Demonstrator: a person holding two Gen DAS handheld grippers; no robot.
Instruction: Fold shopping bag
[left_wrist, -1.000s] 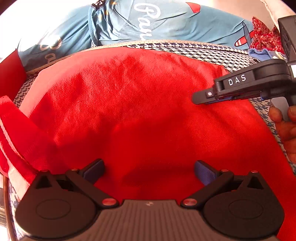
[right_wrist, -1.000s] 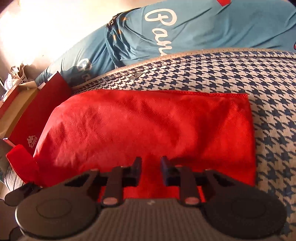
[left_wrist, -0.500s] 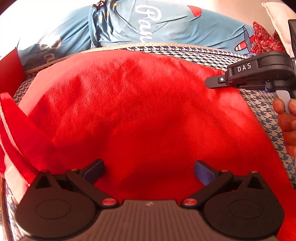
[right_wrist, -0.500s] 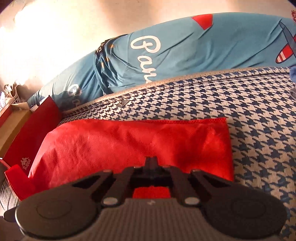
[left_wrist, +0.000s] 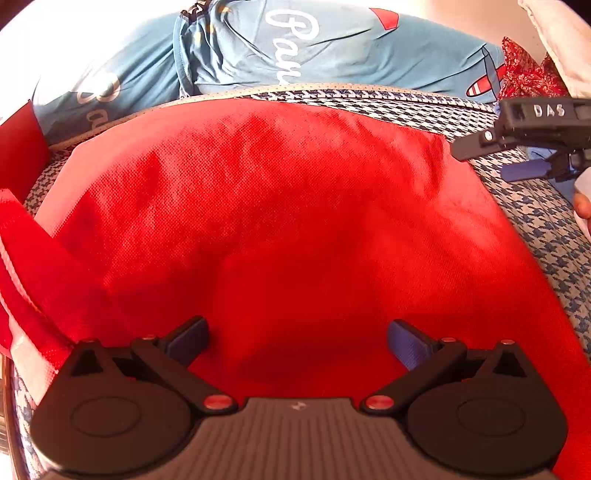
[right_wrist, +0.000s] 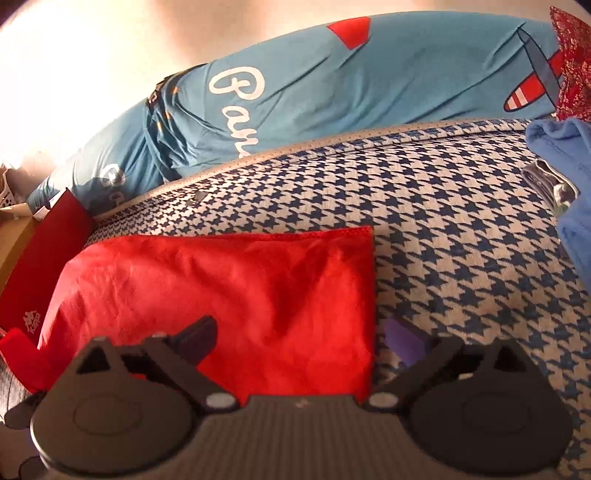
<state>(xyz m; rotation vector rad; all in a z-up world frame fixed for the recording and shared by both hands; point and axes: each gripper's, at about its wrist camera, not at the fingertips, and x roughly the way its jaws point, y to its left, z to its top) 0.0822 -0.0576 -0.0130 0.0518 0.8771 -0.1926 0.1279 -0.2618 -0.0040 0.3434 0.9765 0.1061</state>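
Note:
The red shopping bag (left_wrist: 288, 221) lies folded flat on the blue and white houndstooth cover (left_wrist: 554, 236). Its strap (left_wrist: 26, 266) hangs off at the left. My left gripper (left_wrist: 297, 338) hovers low over the bag's near part, open, with nothing between its fingers. In the right wrist view the bag (right_wrist: 229, 295) is a flat rectangle. My right gripper (right_wrist: 301, 339) straddles the bag's right edge with its jaws opening wide and the pads off the fabric. The left wrist view shows the right gripper (left_wrist: 487, 160) at the bag's far right corner.
A long blue cushion (right_wrist: 332, 92) with white lettering runs along the back. A red box (right_wrist: 40, 266) stands at the left. A light blue cloth (right_wrist: 569, 192) and a red patterned cloth (right_wrist: 572, 62) lie at the right. A person's finger (left_wrist: 583, 206) shows at the right edge.
My right gripper was shut over the bag and now stands open. It has slid right to the bag's right edge. The left gripper has not moved.

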